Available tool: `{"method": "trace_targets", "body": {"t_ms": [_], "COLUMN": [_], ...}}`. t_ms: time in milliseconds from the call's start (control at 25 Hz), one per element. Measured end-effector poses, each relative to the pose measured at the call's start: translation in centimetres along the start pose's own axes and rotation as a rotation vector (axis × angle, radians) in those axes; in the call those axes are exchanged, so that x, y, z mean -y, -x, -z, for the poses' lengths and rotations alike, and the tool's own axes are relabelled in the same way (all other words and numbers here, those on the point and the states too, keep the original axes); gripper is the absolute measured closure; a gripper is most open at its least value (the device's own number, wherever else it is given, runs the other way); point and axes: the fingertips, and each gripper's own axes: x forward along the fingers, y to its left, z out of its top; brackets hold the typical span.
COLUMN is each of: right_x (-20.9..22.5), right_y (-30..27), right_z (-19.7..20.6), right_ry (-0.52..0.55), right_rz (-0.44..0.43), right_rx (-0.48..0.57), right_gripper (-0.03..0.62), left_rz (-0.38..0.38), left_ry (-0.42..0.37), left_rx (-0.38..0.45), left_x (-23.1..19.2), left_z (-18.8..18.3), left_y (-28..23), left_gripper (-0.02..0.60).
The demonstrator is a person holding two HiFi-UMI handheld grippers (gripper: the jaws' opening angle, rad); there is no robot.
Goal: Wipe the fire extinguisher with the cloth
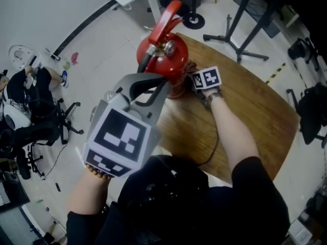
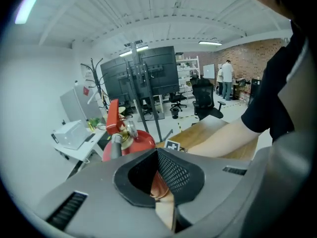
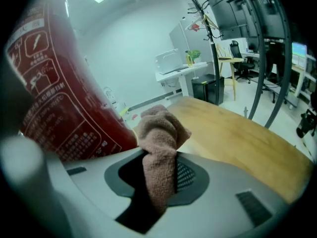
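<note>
Step in hand, as judged: wiping the lower body of the fire extinguisher (image 1: 162,55), which stands upright at the near-left edge of the round wooden worktop (image 1: 250,106), red lever and black hose at its top. To do it well, press the bunched cloth (image 3: 158,133) flat against the red wall rather than dabbing with its tip, and sweep round the curve in overlapping passes. Keep the push light and low, because the cylinder sits near the worktop edge and a hard sideways shove could tip or slide it. The free gripper could steady the top if the cylinder rocks. Left hand-held gripper (image 1: 149,88): up in front of the extinguisher's head and clear of it, not bracing anything. Its jaws are clenched together, with nothing gripped between them that either view shows. Only a sliver of red body shows past the pads in the left gripper view. Right hand-held gripper (image 1: 191,74): low on the extinguisher's right side near the base, pointing downward. Its jaws are partly apart and clamped on the brownish-pink cloth, whose bunched end stands out beyond the pads. The bunched end lies just beside the labelled red wall. Whether it actually presses on the wall I cannot tell from the right gripper view.
</note>
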Motion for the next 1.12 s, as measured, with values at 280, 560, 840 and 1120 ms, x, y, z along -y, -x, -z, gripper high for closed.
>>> {"method": "trace_targets", "body": {"t_ms": [280,560,840,1120], "right_x": [0.5,0.4,0.1,0.0], "right_y": [-0.8,-0.6,1.4,6.4], "right_z": [2.4,3.0,0.7,-1.8], "right_ry": [0.002,0.011,0.037,0.065], "right_rz": [0.03,0.041,0.051,0.1], "right_rx": [-0.049,-0.061,0.026,0.112], "right_gripper": [0.481,0.48,0.479,0.479], "left_rz": [-0.209,-0.256,-0.224,-0.216], "left_ry": [-0.077,-0.039,0.018,-0.031], "left_rx": [0.0,-0.096,-0.128,-0.151], "left_x": [-2.7,-4.7,-5.6,-5.7], "left_z": [-0.9,0.7,1.4,1.4], "left_y": [2.1,1.2,-0.4,-0.7], "left_gripper": [0.581,0.454,0.454,0.486]}}
